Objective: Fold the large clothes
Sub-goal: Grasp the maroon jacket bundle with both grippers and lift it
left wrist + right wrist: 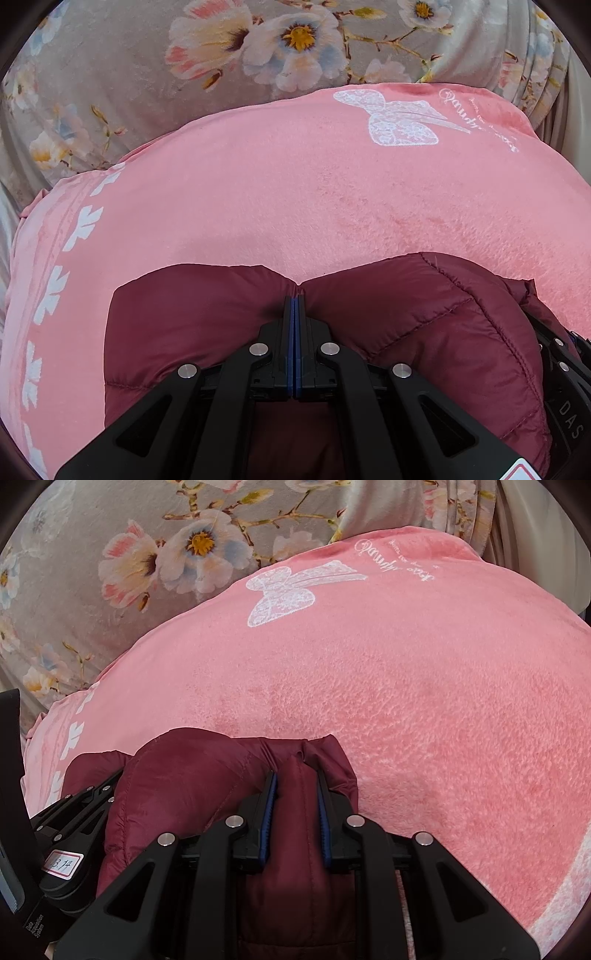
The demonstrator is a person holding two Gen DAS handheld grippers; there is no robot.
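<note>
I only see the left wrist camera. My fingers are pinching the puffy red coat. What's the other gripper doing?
Observer: The right gripper holds a thick ridge of the coat; its fingers stand apart around it.
Operator: Is anything on my gripper that I can't see?
Observer: Yes, the left gripper has a white sticker with a handwritten number on its body.
Operator: What's on the blanket's right side?
Observer: The pink blanket has a white pattern along its near right edge.

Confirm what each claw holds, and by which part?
Left claw pinches a quilting seam of the maroon puffer jacket. Right claw clamps a thick puffy fold of it.
</note>
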